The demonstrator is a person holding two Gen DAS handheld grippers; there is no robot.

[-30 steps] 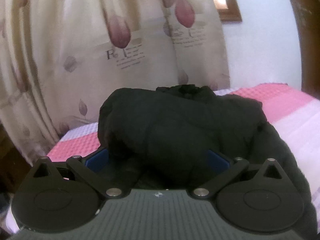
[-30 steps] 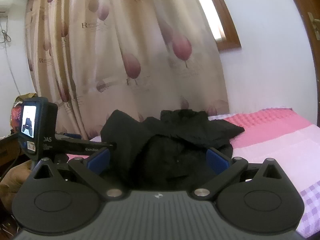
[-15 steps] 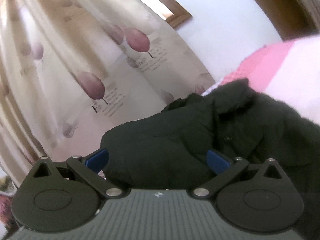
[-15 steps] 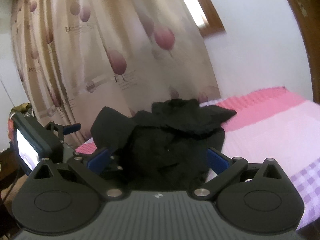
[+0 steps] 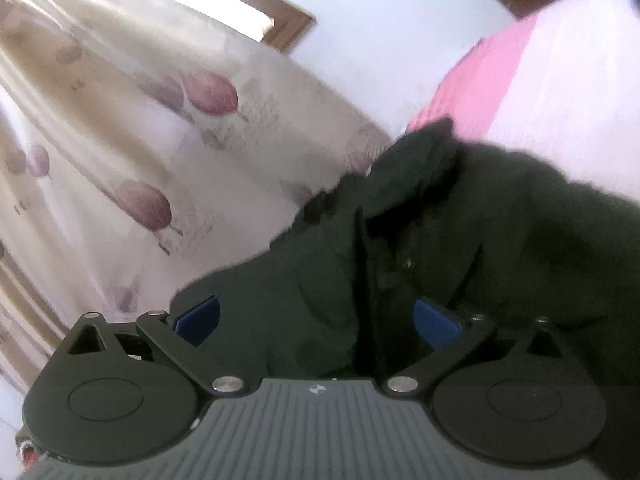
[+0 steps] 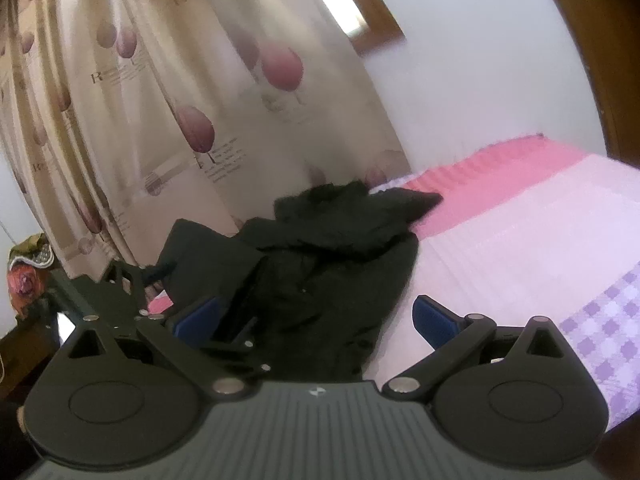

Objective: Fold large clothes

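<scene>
Black coat (image 6: 320,264) lies in a bunched heap on the near-left part of the bed (image 6: 520,248), close to the flowered curtain (image 6: 180,120), its fuzzy collar or hood end turned toward the wall and one flap lying out over the pink band of the cover. Nothing about it is folded yet: the panels are crumpled over one another, so by my reading the step in hand is the approach, before any spreading or first fold. The left gripper (image 5: 316,316) is tilted and pushed in close, its blue pads standing apart on either side of the dark cloth, with the coat filling the gap but not pinched as far as the left wrist view shows. The right gripper (image 6: 316,316) hovers farther back over the near edge of the heap, jaws likewise spread and holding nothing; in its view the left gripper's body appears at the coat's left side. The next move probably calls for each gripper to find a true edge, a hem or shoulder seam, not a loose bulge, close on it, and draw the coat flat across the open cover.
</scene>
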